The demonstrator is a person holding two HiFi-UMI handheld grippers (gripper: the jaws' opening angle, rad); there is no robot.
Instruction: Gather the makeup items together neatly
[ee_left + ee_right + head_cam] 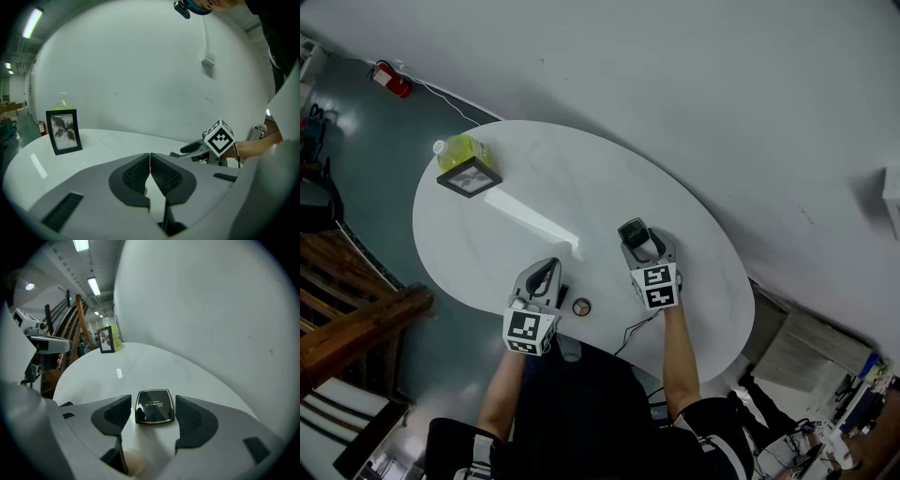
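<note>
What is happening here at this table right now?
A person holds a gripper in each hand over a white table. The right gripper is open, with a black compact lying on the table between its jaws, not gripped. The left gripper is shut and empty, beside a small round item. A photo frame stands at the far edge.

The person stands with both arms stretched forward, left forearm [501,394] and right forearm [676,361] bare behind their claws. Both claws point away from the body and tilt downward. The left claw [548,273] sits back and to the side of the right claw [642,246], its jaws pressed together with the pads meeting at their tips. The right claw's jaws stand wide apart.
</note>
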